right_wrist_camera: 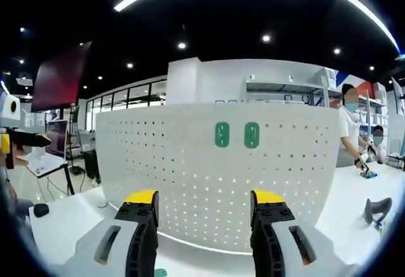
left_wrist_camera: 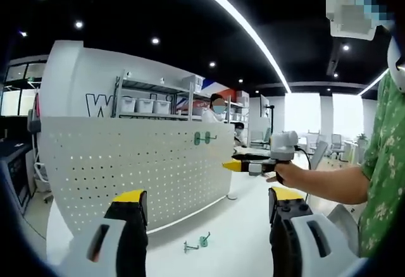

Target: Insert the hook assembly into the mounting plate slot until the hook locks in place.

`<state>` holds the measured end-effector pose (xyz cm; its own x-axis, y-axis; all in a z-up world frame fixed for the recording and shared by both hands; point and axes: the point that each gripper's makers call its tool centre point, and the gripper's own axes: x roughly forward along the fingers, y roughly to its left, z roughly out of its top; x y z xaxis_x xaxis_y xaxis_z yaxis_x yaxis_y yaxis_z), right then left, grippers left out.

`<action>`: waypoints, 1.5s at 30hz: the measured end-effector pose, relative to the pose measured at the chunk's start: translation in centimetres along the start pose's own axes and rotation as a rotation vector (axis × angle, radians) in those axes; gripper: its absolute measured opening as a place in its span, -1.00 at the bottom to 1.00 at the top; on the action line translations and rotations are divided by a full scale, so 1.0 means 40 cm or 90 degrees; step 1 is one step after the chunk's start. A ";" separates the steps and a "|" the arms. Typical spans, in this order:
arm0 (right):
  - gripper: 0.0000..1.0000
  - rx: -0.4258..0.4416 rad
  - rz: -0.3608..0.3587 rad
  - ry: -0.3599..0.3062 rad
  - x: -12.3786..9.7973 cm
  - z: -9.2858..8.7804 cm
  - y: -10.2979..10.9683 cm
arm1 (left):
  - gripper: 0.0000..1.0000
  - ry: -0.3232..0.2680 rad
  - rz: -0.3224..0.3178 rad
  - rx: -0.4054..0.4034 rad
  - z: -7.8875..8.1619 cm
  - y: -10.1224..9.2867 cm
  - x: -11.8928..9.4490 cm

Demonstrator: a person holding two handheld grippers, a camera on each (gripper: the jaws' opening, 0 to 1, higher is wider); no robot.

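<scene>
Green hooks (right_wrist_camera: 222,135): two mounted side by side on the white pegboard (right_wrist_camera: 190,176).
Spare hook (left_wrist_camera: 204,240): lying on the table (left_wrist_camera: 240,226).
Left gripper (left_wrist_camera: 209,204): spread, empty.
Right gripper (right_wrist_camera: 204,207): spread, empty.

A white bench (left_wrist_camera: 253,226) carries an upright white perforated pegboard (left_wrist_camera: 126,163). In front of the pegboard's base lie two loose hooks, one grey (left_wrist_camera: 190,247) and one green (left_wrist_camera: 204,240), just beside each other.

Each tool (left_wrist_camera: 209,223) has black jaws capped yellow on pale grey housings with dark slots. The person wears a green floral short sleeve (left_wrist_camera: 383,163).
</scene>
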<state>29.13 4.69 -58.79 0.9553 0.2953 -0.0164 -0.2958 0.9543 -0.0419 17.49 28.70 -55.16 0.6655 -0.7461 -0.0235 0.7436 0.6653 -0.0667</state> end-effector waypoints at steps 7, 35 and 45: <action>0.17 0.006 0.004 0.004 -0.026 -0.007 0.009 | 0.61 -0.002 0.003 0.002 0.001 -0.015 -0.007; 0.14 0.010 0.033 0.083 -0.065 -0.139 0.071 | 0.59 0.023 0.002 0.000 -0.061 -0.037 0.006; 0.13 0.017 0.054 0.147 -0.049 -0.241 0.113 | 0.58 0.034 -0.006 -0.005 -0.081 -0.034 0.018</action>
<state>25.89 7.97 -68.58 0.8999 0.3593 -0.2471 -0.3718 0.9283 -0.0043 16.74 27.18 -58.32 0.6544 -0.7524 -0.0754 0.7488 0.6587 -0.0743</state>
